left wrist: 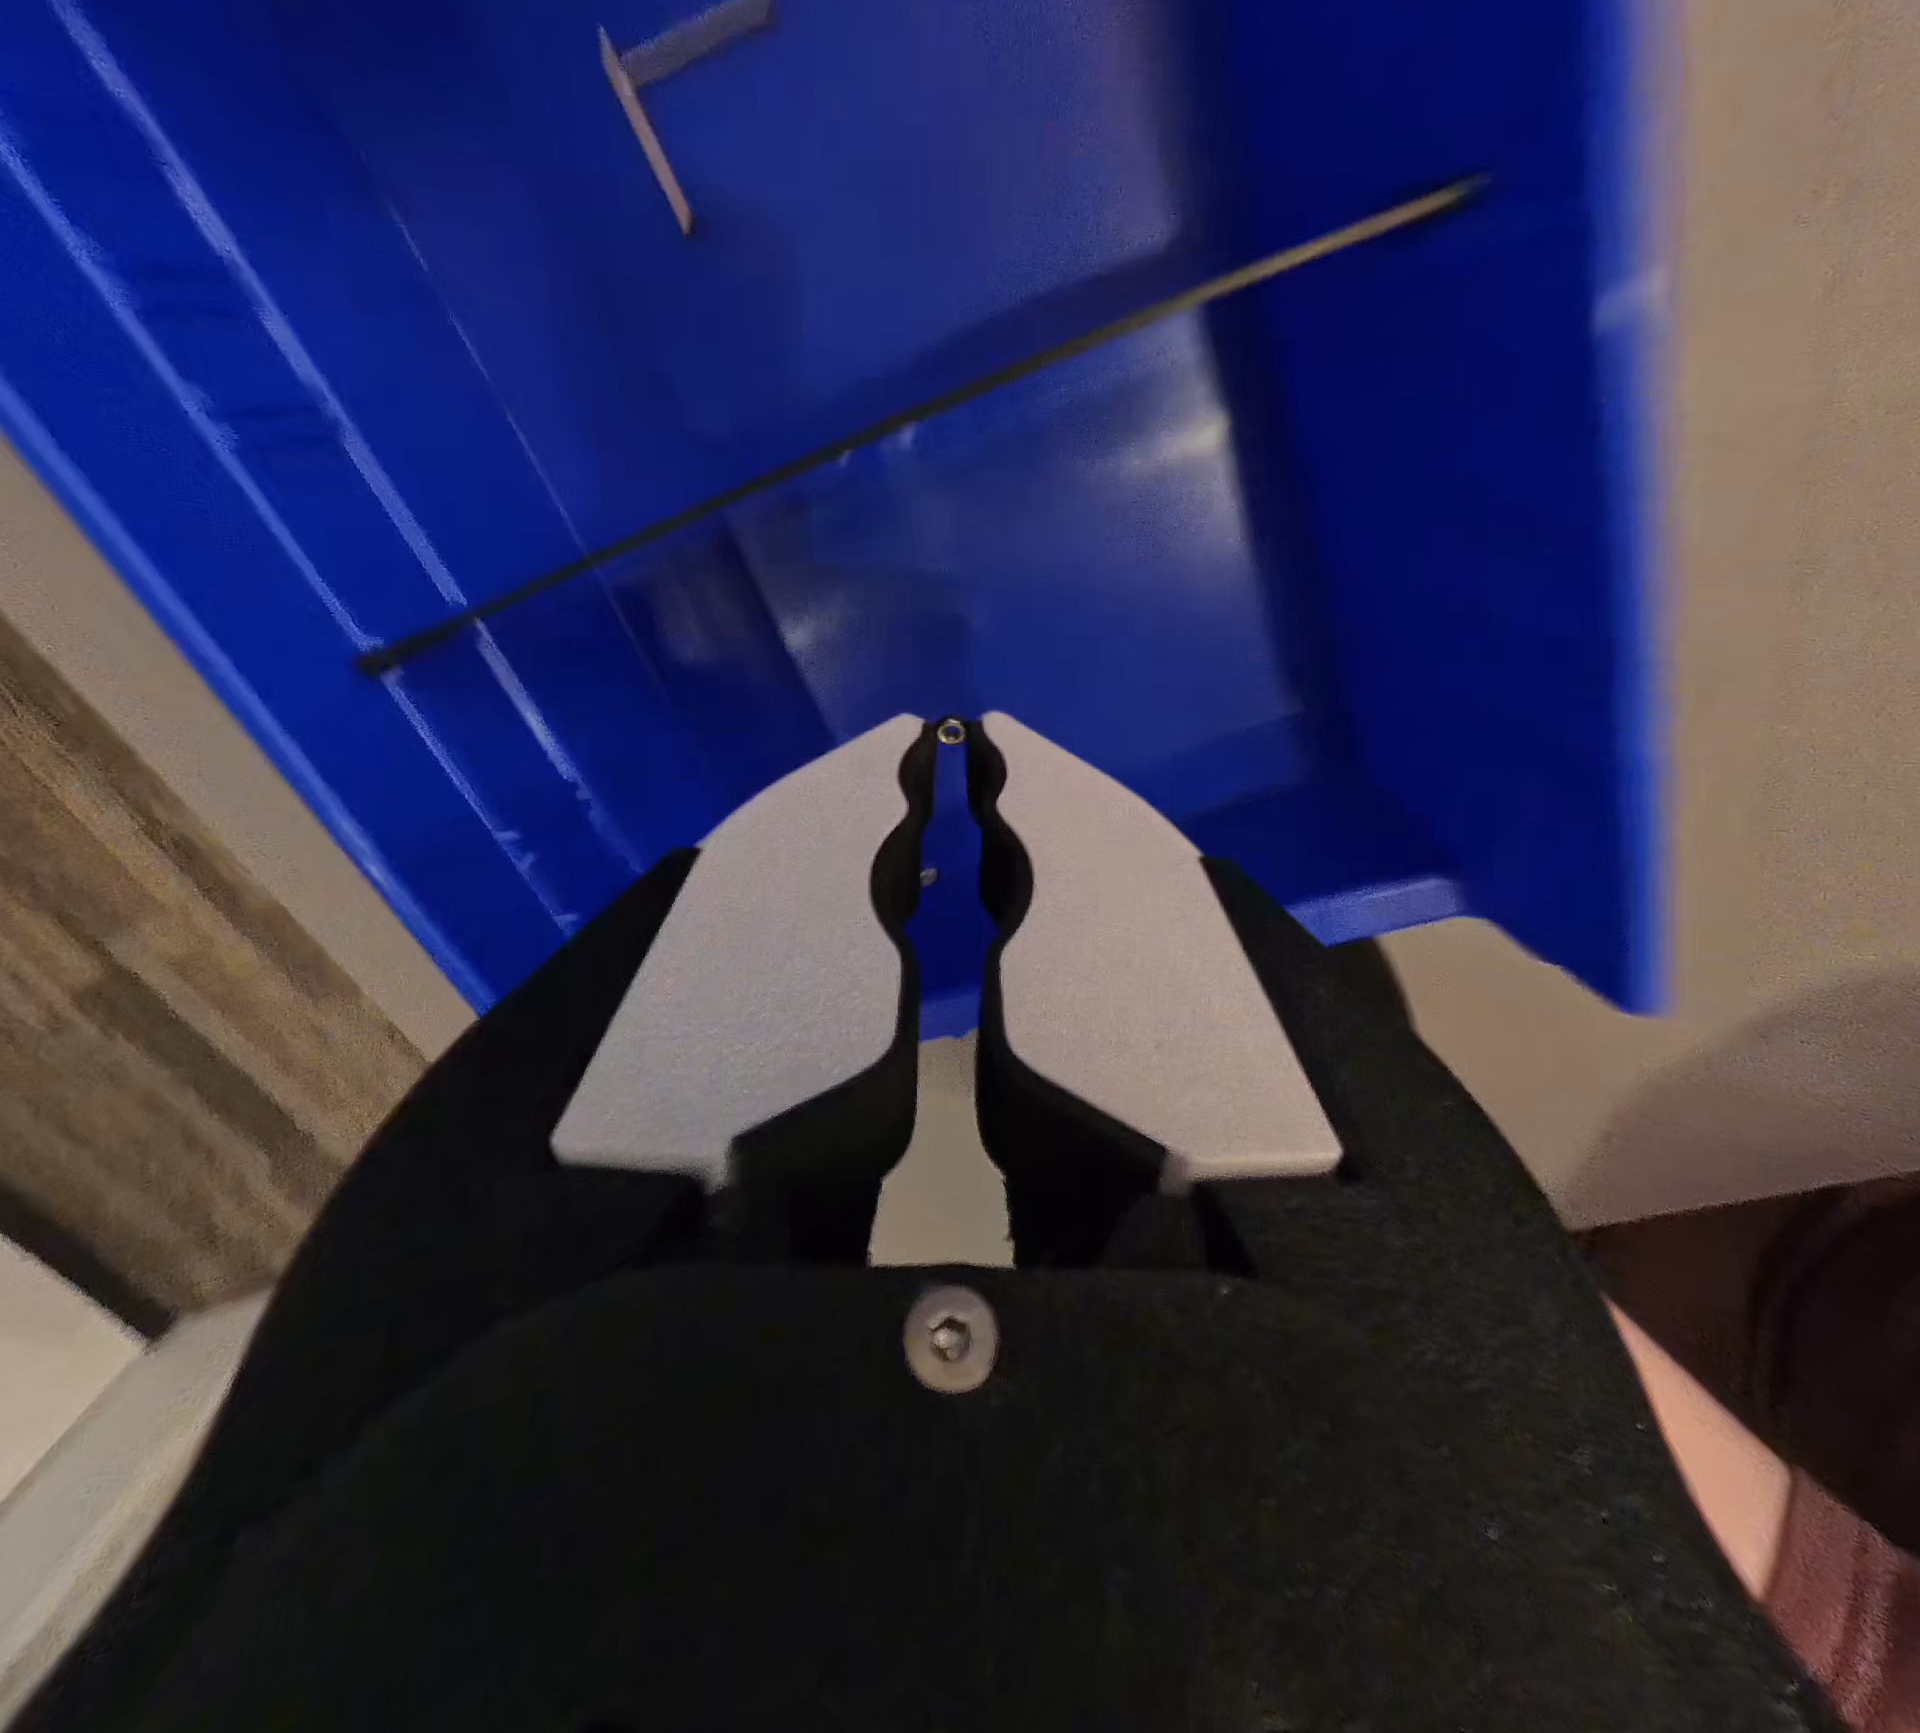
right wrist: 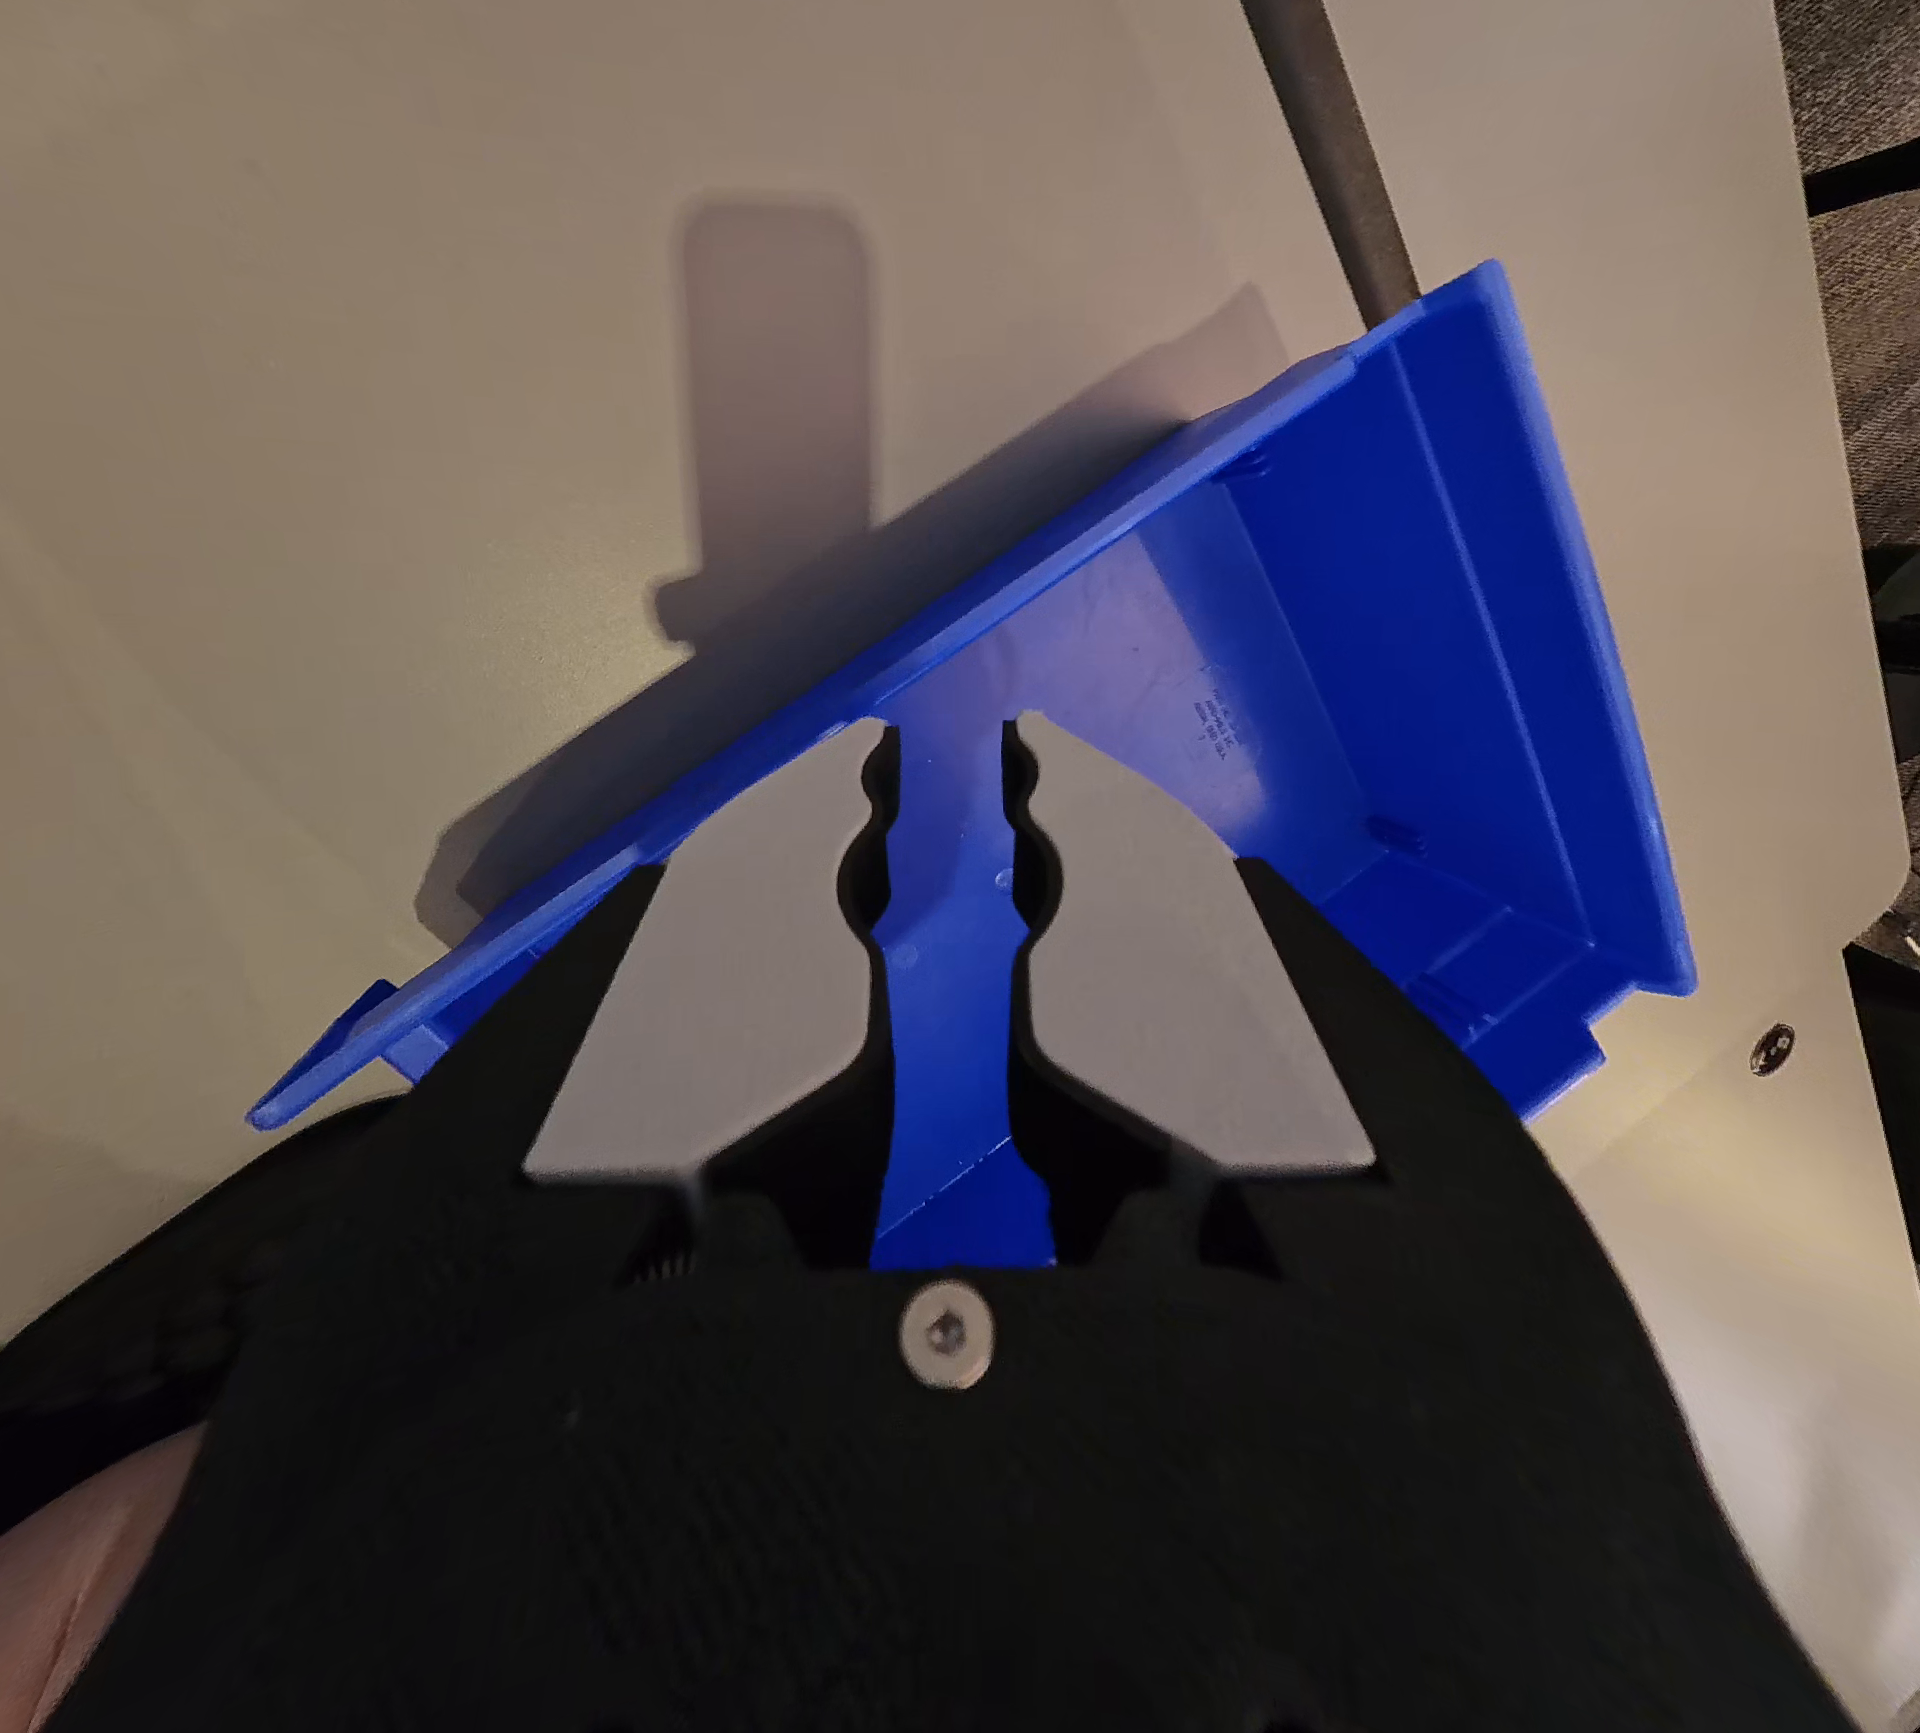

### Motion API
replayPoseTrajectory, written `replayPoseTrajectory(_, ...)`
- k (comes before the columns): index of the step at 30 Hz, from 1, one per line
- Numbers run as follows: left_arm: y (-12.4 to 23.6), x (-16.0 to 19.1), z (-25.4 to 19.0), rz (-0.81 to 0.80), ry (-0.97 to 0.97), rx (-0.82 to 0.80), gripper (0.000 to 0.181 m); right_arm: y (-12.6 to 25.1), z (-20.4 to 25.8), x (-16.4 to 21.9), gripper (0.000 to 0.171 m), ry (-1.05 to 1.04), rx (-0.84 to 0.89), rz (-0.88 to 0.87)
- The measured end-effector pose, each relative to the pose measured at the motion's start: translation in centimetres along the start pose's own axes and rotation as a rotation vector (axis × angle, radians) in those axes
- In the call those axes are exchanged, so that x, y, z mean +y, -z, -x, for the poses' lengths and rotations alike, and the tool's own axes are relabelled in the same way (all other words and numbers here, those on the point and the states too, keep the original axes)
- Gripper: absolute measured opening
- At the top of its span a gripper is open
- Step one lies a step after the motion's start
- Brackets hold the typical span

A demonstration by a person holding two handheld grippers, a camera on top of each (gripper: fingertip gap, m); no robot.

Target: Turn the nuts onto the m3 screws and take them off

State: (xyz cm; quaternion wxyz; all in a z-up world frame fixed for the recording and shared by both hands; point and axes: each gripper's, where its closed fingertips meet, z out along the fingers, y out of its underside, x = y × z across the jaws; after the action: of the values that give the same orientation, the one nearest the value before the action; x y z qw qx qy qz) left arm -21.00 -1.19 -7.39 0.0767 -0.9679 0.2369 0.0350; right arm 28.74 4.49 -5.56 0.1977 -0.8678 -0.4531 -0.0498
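left wrist view: the left tongs (left wrist: 951,731) are clamped at their very tips on a small metal nut (left wrist: 951,730), its hole facing the camera, held just above the near end of a blue plastic bin (left wrist: 1091,125). a thin dark divider (left wrist: 925,426) crosses the bin beyond the nut, and a pale l-shaped mark (left wrist: 665,94), blurred, lies on the bin floor farther back. a second tiny metal piece (left wrist: 928,875) shows low in the bin between the fingers; whether nut or screw cannot be told. the bin rests on a pale bench (left wrist: 1787,333).

right wrist view: the right tongs (right wrist: 951,727) stand apart, holding nothing, their tips over the interior of the blue bin (right wrist: 1434,644) near its long rim. a dark grey bar (right wrist: 1299,52) crosses the bench (right wrist: 416,229) beyond the bin.
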Motion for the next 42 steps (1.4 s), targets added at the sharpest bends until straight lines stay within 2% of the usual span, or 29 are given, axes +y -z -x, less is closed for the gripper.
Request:
replayPoseTrajectory(4,4.7,-4.8,-6.7,-0.258,-0.170,0.022,0.005,0.1,0.2,-0.2,0.019,0.006,0.002,-0.005)
replayPoseTrajectory(7,5.1,-8.6,-13.9,-0.354,-0.344,0.043,0.005,0.2,0.4,-0.4,0.019,0.017,-0.001,-0.011)
replayPoseTrajectory(9,3.4,-10.6,-19.1,-0.374,-0.486,0.068,0.005,0.3,0.6,-0.4,0.019,0.023,-0.001,-0.010)
replayPoseTrajectory(11,0.5,-11.3,-22.4,-0.317,-0.587,0.063,0.005,0.4,0.7,-0.4,0.019,0.030,-0.001,-0.012)
replayPoseTrajectory(14,-3.3,-12.5,-24.3,-0.279,-0.653,-0.004,0.005,0.6,0.9,-0.6,0.019,0.040,-0.004,-0.021)
replayPoseTrajectory(17,-5.7,-12.7,-26.2,-0.260,-0.682,0.057,0.005,0.9,1.2,-0.6,0.019,0.049,-0.008,-0.027)
replayPoseTrajectory(22,-7.8,-12.4,-27.1,-0.208,-0.704,0.082,0.005,1.1,1.3,-0.7,0.019,0.059,-0.011,-0.036)
replayPoseTrajectory(29,-7.8,-12.5,-27.7,-0.213,-0.710,0.113,0.006,0.9,1.5,-0.6,0.019,0.067,-0.020,-0.024)
replayPoseTrajectory(33,-7.5,-12.9,-27.3,-0.228,-0.700,0.132,0.023,0.8,1.5,-0.5,0.019,0.067,-0.019,-0.020)
replayPoseTrajectory(35,-6.1,-13.2,-27.1,-0.267,-0.681,0.180,0.023,0.9,1.3,-0.5,0.019,0.061,-0.016,-0.025)
replayPoseTrajectory(38,-1.6,-14.4,-25.2,-0.410,-0.610,0.224,0.020,1.0,1.0,-0.4,0.019,0.052,-0.009,-0.032)
replayPoseTrajectory(42,6.2,-15.0,-17.6,-0.641,-0.441,0.113,0.025,1.0,0.4,-1.0,0.017,0.050,0.027,-0.055)
